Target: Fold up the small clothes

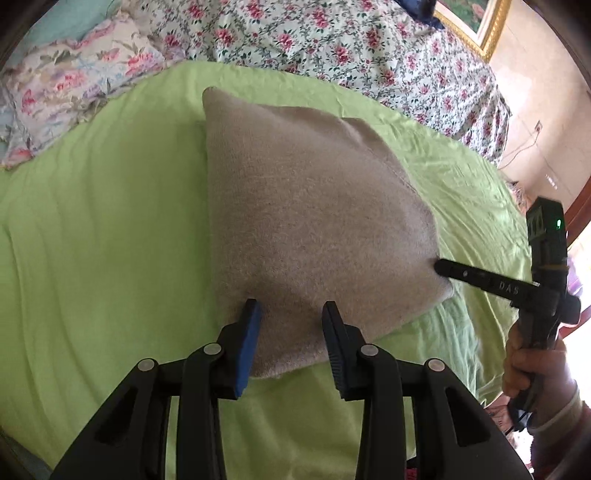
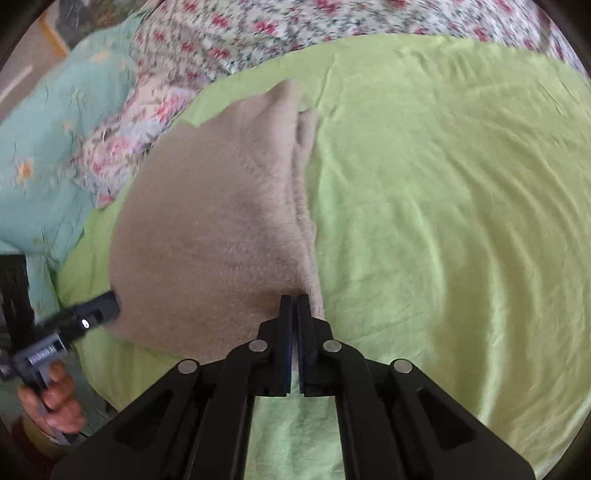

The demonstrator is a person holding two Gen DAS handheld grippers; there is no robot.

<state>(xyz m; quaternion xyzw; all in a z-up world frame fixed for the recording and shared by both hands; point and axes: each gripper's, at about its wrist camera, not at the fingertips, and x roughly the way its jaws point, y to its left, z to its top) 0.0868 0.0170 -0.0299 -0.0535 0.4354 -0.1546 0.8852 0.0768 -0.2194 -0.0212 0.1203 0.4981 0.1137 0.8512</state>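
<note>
A beige fleecy garment (image 1: pixel 314 229) lies folded on the green sheet (image 1: pixel 110 229). My left gripper (image 1: pixel 291 310) is open, its fingers astride the garment's near edge, with the cloth between them. My right gripper (image 2: pixel 294 301) is shut on the garment's (image 2: pixel 214 229) right edge, where several layers stack. The right gripper also shows in the left wrist view (image 1: pixel 443 267), pinching the garment's right corner. The left gripper shows in the right wrist view (image 2: pixel 107 301) at the garment's left edge.
A floral quilt (image 1: pixel 351 44) covers the far side of the bed. A floral pillow (image 1: pixel 74 81) and a teal pillow (image 2: pixel 48 147) lie at the left. A gold picture frame (image 1: pixel 480 26) leans at the far right. Bare green sheet (image 2: pixel 443 221) spreads right of the garment.
</note>
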